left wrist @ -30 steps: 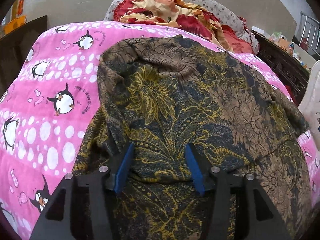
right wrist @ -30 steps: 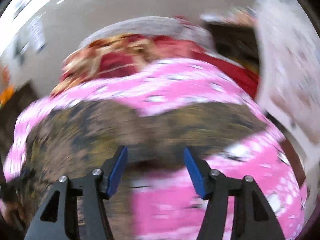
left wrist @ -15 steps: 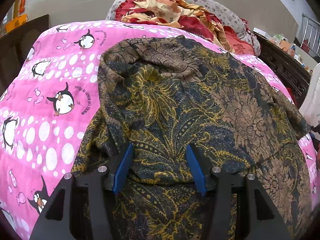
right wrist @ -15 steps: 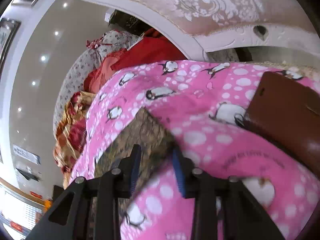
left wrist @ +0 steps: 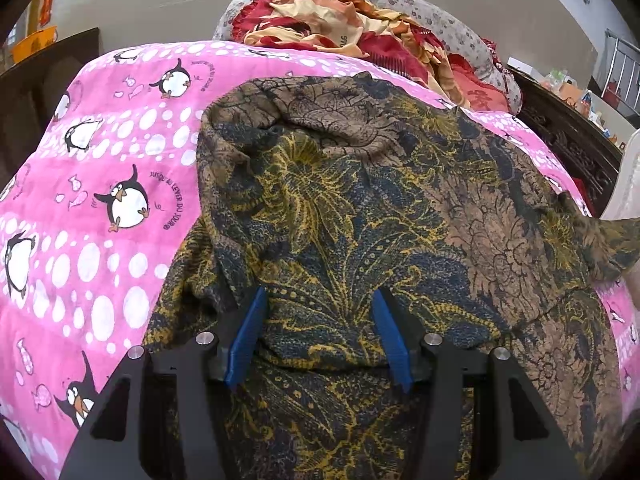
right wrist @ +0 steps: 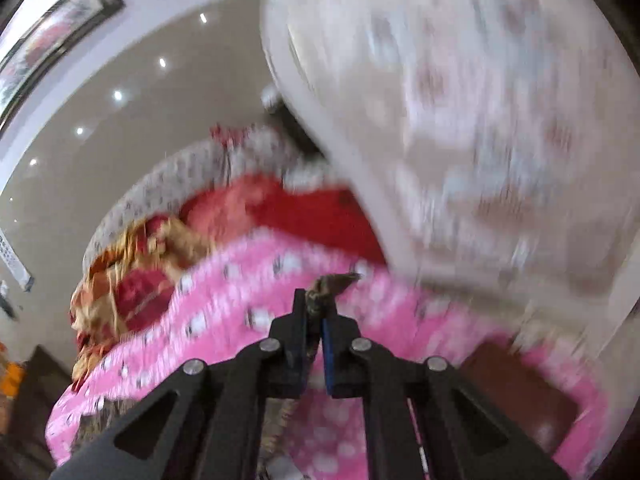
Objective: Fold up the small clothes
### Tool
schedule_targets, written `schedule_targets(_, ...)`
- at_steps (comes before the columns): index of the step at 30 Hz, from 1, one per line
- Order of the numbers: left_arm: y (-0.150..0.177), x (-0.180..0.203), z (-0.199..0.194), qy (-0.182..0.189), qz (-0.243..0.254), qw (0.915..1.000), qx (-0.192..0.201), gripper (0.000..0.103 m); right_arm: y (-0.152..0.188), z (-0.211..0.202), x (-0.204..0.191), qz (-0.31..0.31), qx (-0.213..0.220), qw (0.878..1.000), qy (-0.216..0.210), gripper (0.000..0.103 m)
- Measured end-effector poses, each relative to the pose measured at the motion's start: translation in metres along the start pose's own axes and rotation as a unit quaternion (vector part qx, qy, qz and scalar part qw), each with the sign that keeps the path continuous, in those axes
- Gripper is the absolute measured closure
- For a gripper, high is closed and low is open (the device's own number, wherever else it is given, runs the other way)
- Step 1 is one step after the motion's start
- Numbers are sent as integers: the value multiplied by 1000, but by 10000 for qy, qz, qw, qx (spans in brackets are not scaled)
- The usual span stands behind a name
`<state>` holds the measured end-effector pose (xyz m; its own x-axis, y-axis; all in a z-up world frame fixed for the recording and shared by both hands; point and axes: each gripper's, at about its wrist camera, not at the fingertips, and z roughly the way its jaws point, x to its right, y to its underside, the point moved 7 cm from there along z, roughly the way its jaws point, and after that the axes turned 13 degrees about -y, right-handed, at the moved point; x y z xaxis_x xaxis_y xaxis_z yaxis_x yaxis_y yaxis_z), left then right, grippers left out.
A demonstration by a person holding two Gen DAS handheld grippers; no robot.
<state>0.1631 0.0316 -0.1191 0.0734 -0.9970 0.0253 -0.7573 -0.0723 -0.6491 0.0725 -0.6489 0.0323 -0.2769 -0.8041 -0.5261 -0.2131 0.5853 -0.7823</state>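
A dark floral garment [left wrist: 360, 216] with yellow and brown patterns lies spread on the pink penguin blanket [left wrist: 100, 184]. My left gripper [left wrist: 318, 312] is open, its blue pads resting on the near part of the cloth. My right gripper [right wrist: 316, 312] is shut on a corner of the garment [right wrist: 332, 283] and holds it lifted above the blanket; that raised corner also shows at the right edge of the left wrist view [left wrist: 612, 244]. The right wrist view is blurred by motion.
A heap of red and orange bedding [left wrist: 360, 28] lies at the far end of the bed. A dark wooden bed frame [left wrist: 568, 140] runs along the right. A white ornate headboard [right wrist: 480, 100] stands close to my right gripper. A brown object [right wrist: 520, 392] lies on the blanket.
My right gripper has closed on the garment's right corner and lifted it up off the blanket. My left gripper has stayed open on the cloth.
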Motion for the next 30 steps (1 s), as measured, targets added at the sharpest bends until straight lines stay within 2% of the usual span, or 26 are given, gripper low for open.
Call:
schedule_targets(3,-1,0,0,35,-30,10000,5,69,-6,-1,-49,-423,-70,9983,-394,97)
schedule_targets(6,-1,-1,0,71,-62,10000,8,69,21,15,-124,-802,-430,9889,-1174,97)
schedule_targets(8,-1,-1,0,89,-79,9999,9,69,55,31,-182,-1043,-782,9762,-1731,97)
schedule_targets(11,-1,-2,0,115,-106,9999,11,69,129,57,-271,-1321,-1401,9481,-2532,97)
schedule_targets(14,0,-3,0,151,-141,9998,10,69,204,80,-331,-1392,-1927,9239,-2998,97)
schedule_targets(15,-1,-3,-1,168,-155,9997,10,69,239,90,-349,-1387,-2168,9154,-3095,97)
schedule_targets(19,-1,-5,-1,231,-220,9995,6,69,349,110,-366,-1534,-3033,8938,-2926,97)
schedule_targets(22,-1,-5,-1,248,-233,9994,1,69,405,107,-363,-2011,-3549,8750,-2606,93)
schedule_targets(23,-1,-5,-1,250,-235,9994,-1,69,409,100,-360,-2150,-3501,8760,-2526,93)
schedule_targets(24,-1,-5,-1,251,-238,9994,-3,69,405,95,-360,-2164,-3442,8775,-2543,86)
schedule_targets(25,-1,-4,-1,250,-236,9994,-4,69,400,88,-360,-2206,-3399,8789,-2517,72)
schedule_targets(26,-1,-4,-1,249,-233,9994,-2,69,395,80,-355,-2349,-3338,8805,-2410,64)
schedule_targets(27,-1,-5,-2,246,-237,9994,10,69,391,68,-349,-2693,-3238,8808,-2165,53)
schedule_targets(30,-8,0,-14,148,-196,9996,105,69,389,49,-324,-3498,-3117,8685,-1617,52)
